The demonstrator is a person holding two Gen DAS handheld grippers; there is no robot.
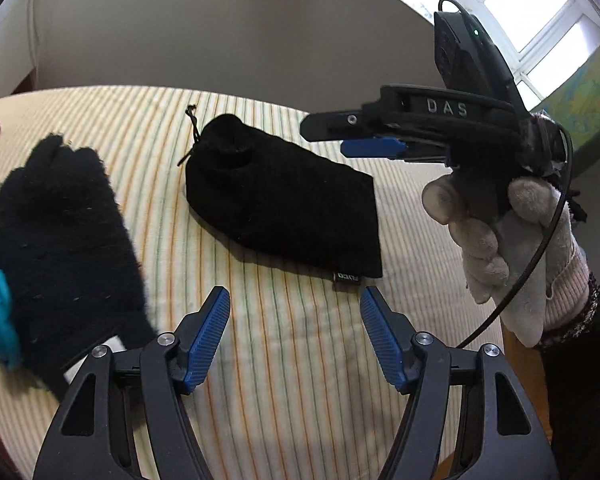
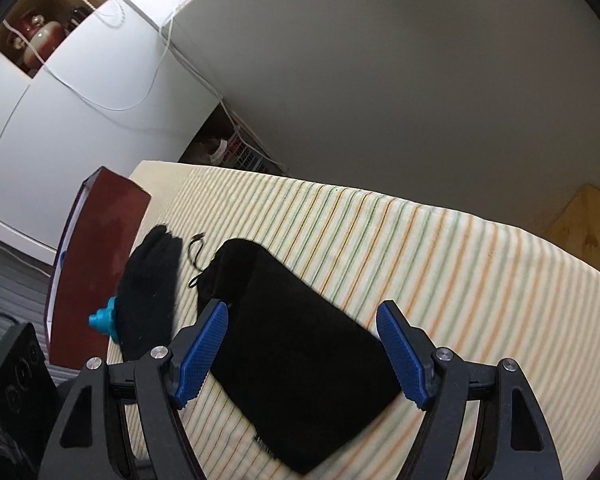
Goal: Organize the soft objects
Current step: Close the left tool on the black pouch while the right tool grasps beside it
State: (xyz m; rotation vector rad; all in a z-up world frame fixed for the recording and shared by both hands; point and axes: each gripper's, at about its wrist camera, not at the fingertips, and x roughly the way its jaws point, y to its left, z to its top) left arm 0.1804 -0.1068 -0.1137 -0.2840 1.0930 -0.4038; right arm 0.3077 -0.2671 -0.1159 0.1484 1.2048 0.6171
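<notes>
Your right gripper (image 1: 374, 134), marked "DAS", and left gripper (image 1: 294, 334) both gape wide and empty above the fuzzy black drawstring pouch (image 1: 284, 208), its small label unreadable.

This is a home, most likely a bedroom: a bed (image 2: 440, 248) under a cream sheet with thin green and orange stripes fills the middle of the room. Beyond the bed stands a plain pale wall (image 2: 400, 80), and to the bed's left a white cupboard (image 2: 80, 120) has an open niche holding red and white ornaments (image 2: 30, 38), with white cords draped down it. To the bed's right a many-paned window (image 1: 540, 12) lets in daylight.
</notes>
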